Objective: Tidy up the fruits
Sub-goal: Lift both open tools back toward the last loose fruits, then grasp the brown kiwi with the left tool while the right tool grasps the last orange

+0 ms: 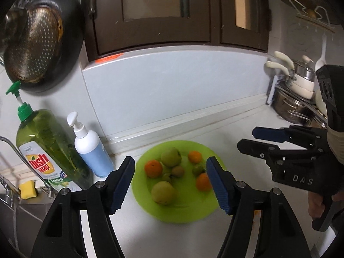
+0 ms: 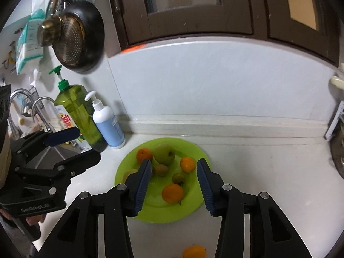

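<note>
Most of the fruit sits gathered on the green plate (image 2: pixel 193 206), which lies on the white counter (image 2: pixel 268 172) near the backsplash. Count them off in the right wrist view: a big green pear-like fruit (image 2: pixel 165 153) at the back, oranges (image 2: pixel 172 193) at front, left and right, plus some small brownish-green ones (image 2: pixel 178 178) in the middle. A second large green fruit (image 1: pixel 163 192) shows at the front of the plate in the left wrist view.

But one is out of place. At the very bottom of the right wrist view an orange fruit (image 2: pixel 194 252) lies on the bare counter, apart from the plate, between the arms of the right hand-held gripper (image 2: pixel 172 185). My read: the job is nearly done, with that stray piece left to join the rest.

The left hand-held gripper (image 1: pixel 169 185) hovers over the plate with its jaws spread wide and nothing between them. The right one is parted too, empty, and poised above the plate's front half.

The fruit looks smooth and firm; the oranges are glossy, the green ones matte with darker speckling. All round, all liable to roll on that shallow plate.
</note>
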`<state>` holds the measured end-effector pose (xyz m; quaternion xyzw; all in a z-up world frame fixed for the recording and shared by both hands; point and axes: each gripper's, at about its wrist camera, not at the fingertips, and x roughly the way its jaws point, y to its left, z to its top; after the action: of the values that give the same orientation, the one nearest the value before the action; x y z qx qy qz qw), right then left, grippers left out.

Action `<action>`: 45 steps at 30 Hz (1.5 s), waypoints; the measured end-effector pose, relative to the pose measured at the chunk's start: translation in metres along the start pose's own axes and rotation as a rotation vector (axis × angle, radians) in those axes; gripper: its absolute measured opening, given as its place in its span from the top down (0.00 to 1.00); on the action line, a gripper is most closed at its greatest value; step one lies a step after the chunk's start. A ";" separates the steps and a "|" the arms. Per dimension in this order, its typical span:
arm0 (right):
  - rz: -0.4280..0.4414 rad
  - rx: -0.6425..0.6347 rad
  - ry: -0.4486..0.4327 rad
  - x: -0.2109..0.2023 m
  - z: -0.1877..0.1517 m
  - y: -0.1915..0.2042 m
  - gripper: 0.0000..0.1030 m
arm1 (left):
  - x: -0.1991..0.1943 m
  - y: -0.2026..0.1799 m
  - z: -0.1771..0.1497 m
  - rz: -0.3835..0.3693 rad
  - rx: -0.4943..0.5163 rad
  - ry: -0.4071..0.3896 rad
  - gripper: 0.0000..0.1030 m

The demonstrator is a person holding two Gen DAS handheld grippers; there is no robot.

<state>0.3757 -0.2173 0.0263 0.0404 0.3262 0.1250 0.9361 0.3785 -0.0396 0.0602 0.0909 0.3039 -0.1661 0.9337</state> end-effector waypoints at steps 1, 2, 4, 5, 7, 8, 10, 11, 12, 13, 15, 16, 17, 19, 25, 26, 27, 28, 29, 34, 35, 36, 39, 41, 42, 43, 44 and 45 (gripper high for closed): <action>-0.002 -0.002 -0.003 -0.005 -0.002 -0.001 0.56 | -0.003 -0.003 -0.002 0.000 0.003 -0.004 0.34; -0.006 -0.005 -0.005 -0.009 -0.005 -0.002 0.56 | -0.007 -0.008 -0.005 0.002 0.008 -0.008 0.34; -0.010 -0.012 -0.009 -0.019 -0.010 -0.005 0.56 | -0.012 -0.016 -0.010 -0.003 0.011 -0.007 0.34; -0.012 -0.017 -0.010 -0.021 -0.013 -0.005 0.56 | -0.015 -0.020 -0.014 -0.005 0.015 -0.008 0.34; -0.015 -0.029 -0.010 -0.027 -0.020 -0.007 0.56 | -0.020 -0.027 -0.019 -0.007 0.022 -0.011 0.34; -0.015 -0.033 -0.010 -0.030 -0.022 -0.008 0.56 | -0.023 -0.033 -0.024 -0.005 0.025 -0.016 0.34; -0.016 -0.046 -0.008 -0.035 -0.029 -0.010 0.56 | -0.026 -0.039 -0.030 -0.008 0.024 -0.024 0.34; -0.015 -0.051 -0.006 -0.036 -0.032 -0.010 0.56 | -0.028 -0.043 -0.035 -0.010 0.022 -0.026 0.34; -0.012 -0.058 -0.005 -0.038 -0.036 -0.011 0.56 | -0.029 -0.045 -0.038 -0.014 0.021 -0.027 0.34; -0.008 -0.065 -0.004 -0.040 -0.040 -0.011 0.56 | -0.030 -0.050 -0.043 -0.020 0.022 -0.028 0.34; -0.001 -0.075 0.001 -0.043 -0.046 -0.012 0.56 | -0.031 -0.056 -0.050 -0.026 0.026 -0.025 0.34; 0.006 -0.078 0.005 -0.044 -0.050 -0.013 0.56 | -0.031 -0.060 -0.054 -0.028 0.028 -0.024 0.34; 0.010 -0.084 0.009 -0.044 -0.053 -0.014 0.56 | -0.030 -0.062 -0.057 -0.032 0.028 -0.023 0.34; 0.011 -0.094 0.016 -0.045 -0.060 -0.016 0.51 | -0.029 -0.069 -0.065 -0.046 0.033 -0.026 0.34; 0.019 -0.102 0.059 -0.040 -0.080 -0.024 0.49 | -0.016 -0.084 -0.082 -0.080 0.046 -0.003 0.34; 0.018 -0.103 0.069 -0.038 -0.084 -0.026 0.49 | -0.012 -0.087 -0.086 -0.084 0.047 0.007 0.34; 0.013 -0.104 0.077 -0.037 -0.088 -0.028 0.49 | -0.009 -0.090 -0.090 -0.093 0.050 0.016 0.34; 0.010 -0.106 0.083 -0.036 -0.091 -0.030 0.49 | -0.005 -0.092 -0.094 -0.102 0.052 0.025 0.34; 0.007 -0.108 0.090 -0.035 -0.095 -0.031 0.49 | -0.002 -0.095 -0.097 -0.107 0.054 0.034 0.34; -0.004 -0.096 0.140 -0.027 -0.113 -0.043 0.49 | 0.014 -0.111 -0.113 -0.141 0.079 0.078 0.34; -0.005 -0.091 0.147 -0.027 -0.116 -0.045 0.49 | 0.017 -0.114 -0.116 -0.152 0.084 0.084 0.34; -0.008 -0.086 0.153 -0.026 -0.118 -0.047 0.49 | 0.019 -0.116 -0.118 -0.158 0.086 0.089 0.34; -0.009 -0.071 0.176 -0.024 -0.126 -0.052 0.49 | 0.028 -0.125 -0.124 -0.185 0.094 0.118 0.40; -0.007 -0.060 0.190 -0.022 -0.131 -0.055 0.49 | 0.035 -0.128 -0.126 -0.200 0.096 0.134 0.42; -0.007 -0.053 0.196 -0.021 -0.133 -0.056 0.49 | 0.037 -0.129 -0.127 -0.205 0.096 0.140 0.42; -0.008 -0.048 0.200 -0.021 -0.134 -0.057 0.49 | 0.042 -0.130 -0.128 -0.214 0.095 0.153 0.45; -0.009 -0.043 0.204 -0.020 -0.136 -0.059 0.49 | 0.045 -0.130 -0.129 -0.219 0.095 0.164 0.48; -0.012 -0.038 0.209 -0.019 -0.138 -0.060 0.49 | 0.049 -0.131 -0.131 -0.226 0.090 0.180 0.49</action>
<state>0.2882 -0.2812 -0.0797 0.0076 0.4197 0.1290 0.8984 0.2977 -0.1386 -0.0830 0.1124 0.3868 -0.2747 0.8731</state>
